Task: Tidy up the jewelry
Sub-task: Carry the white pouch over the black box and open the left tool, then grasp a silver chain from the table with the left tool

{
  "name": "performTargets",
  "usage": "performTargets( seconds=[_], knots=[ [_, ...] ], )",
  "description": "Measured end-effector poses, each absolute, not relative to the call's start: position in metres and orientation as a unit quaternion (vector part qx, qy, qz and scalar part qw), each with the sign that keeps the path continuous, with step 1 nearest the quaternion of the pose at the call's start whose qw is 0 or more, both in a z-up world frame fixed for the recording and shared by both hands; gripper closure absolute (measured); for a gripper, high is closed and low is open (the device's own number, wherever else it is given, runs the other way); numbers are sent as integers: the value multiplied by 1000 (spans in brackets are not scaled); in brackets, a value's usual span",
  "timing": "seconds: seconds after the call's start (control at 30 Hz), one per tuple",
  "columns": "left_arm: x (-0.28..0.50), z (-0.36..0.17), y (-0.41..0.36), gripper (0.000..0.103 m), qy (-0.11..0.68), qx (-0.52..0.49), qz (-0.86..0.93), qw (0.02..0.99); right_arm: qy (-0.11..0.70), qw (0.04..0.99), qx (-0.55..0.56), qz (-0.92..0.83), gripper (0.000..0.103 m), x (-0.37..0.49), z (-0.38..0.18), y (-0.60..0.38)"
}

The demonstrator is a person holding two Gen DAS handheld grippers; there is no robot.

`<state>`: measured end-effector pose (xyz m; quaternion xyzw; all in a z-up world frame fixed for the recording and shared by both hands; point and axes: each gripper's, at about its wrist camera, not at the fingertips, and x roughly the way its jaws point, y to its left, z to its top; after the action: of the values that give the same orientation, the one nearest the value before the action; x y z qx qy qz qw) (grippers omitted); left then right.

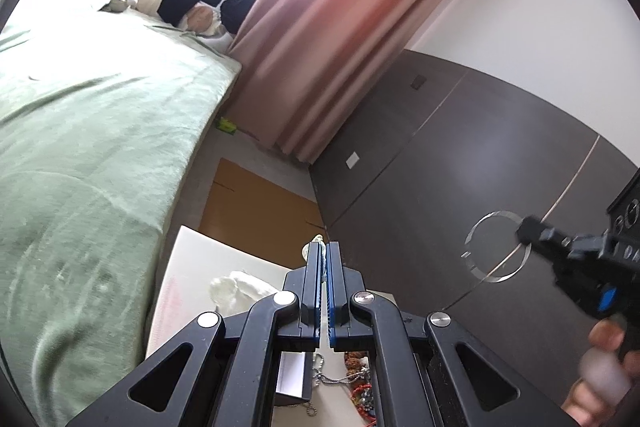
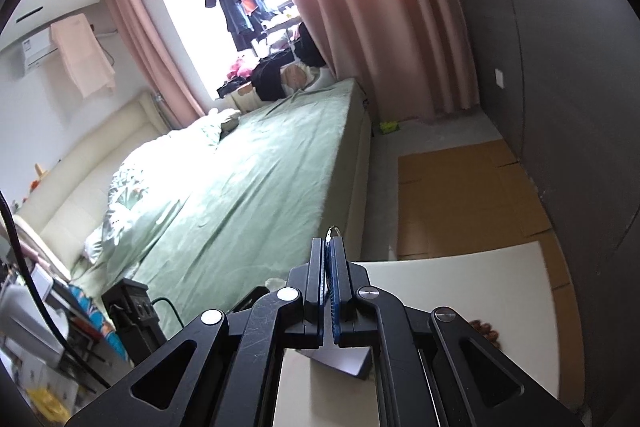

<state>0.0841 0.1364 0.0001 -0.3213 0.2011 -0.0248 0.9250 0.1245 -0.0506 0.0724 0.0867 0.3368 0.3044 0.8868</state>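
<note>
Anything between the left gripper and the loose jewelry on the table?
Nothing visible. The ball chain and red beads lie uncovered below the left gripper. The dark box sits beside them, not over them. The gripper is shut on a small pale piece, though.

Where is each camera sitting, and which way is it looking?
Left wrist: on the left gripper, raised above the white table, facing the green bed, pink curtain and dark wardrobe; the right gripper and right hand show.
Right wrist: on the right gripper, facing the bed and window.
Both share bed, curtain, wardrobe and table.
</note>
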Motion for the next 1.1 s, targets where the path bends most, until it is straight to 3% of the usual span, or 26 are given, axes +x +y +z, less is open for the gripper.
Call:
performTargets(
  seconds=[0.4,0.57,0.63,0.67,0.7,0.93,0.97,1.0,1.03,1.1],
  knots=[
    [79,-6,156,102,207,-328,6,922,412,836,119,343,99,150,-17,-17],
    [86,-11,153,102,222,-324,5,920,486,795,110,345,97,172,-59,-5],
    [89,-12,149,102,227,-321,0,920,484,796,115,345,78,173,-61,-13],
    [91,-13,145,102,230,-318,-2,920,481,800,115,340,55,173,-59,-18],
    [93,-13,142,102,233,-316,-5,920,472,808,118,333,40,171,-57,-26],
    [104,-19,123,100,263,-309,-15,914,456,825,140,304,36,172,-44,-62],
    [108,-21,121,98,275,-310,-16,910,456,828,141,295,36,171,-45,-69],
    [111,-24,120,88,286,-313,-17,905,458,829,145,287,36,172,-45,-77],
    [115,-27,119,66,301,-319,-18,899,459,830,151,280,36,172,-45,-83],
    [114,-30,115,39,297,-323,-13,898,459,832,165,265,36,171,-46,-99]
  ],
)
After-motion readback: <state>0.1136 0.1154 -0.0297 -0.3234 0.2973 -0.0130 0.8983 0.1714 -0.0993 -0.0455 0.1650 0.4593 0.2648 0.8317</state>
